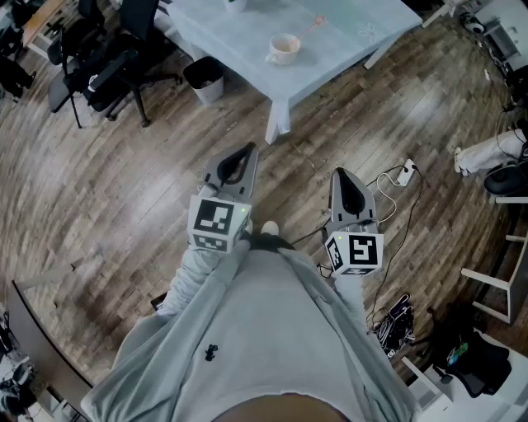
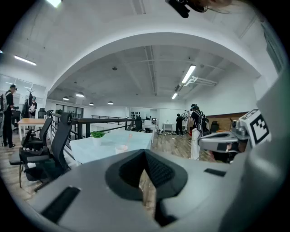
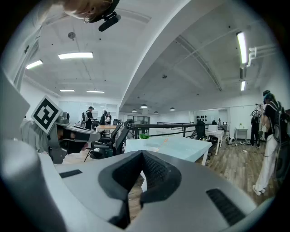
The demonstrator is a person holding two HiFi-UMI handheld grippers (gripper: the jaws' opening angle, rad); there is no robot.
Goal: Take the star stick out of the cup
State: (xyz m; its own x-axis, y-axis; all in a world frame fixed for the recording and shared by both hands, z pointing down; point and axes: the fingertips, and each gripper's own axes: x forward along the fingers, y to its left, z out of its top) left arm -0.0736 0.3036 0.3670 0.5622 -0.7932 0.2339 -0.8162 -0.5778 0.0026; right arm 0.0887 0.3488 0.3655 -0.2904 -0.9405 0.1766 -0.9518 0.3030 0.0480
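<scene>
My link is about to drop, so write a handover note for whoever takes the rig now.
Left gripper: fingers shut, empty, held near the body.
Right gripper: same.
Cup stands on the table, well ahead, out of reach.
Stick: pink end shows just beyond the cup; in it or not, cannot tell.
Done: nothing certain.
To do: walk up, check the stick, pull it out if needed.

The head camera looked steeply down past the person's chest onto the wooden floor, with the desk well off at the frame's top. Each gripper camera rode close behind its own jaws and faced almost level across the room. The camera on the left gripper and the one on the right gripper both took in that desk, each catching the other gripper at its edge.
</scene>
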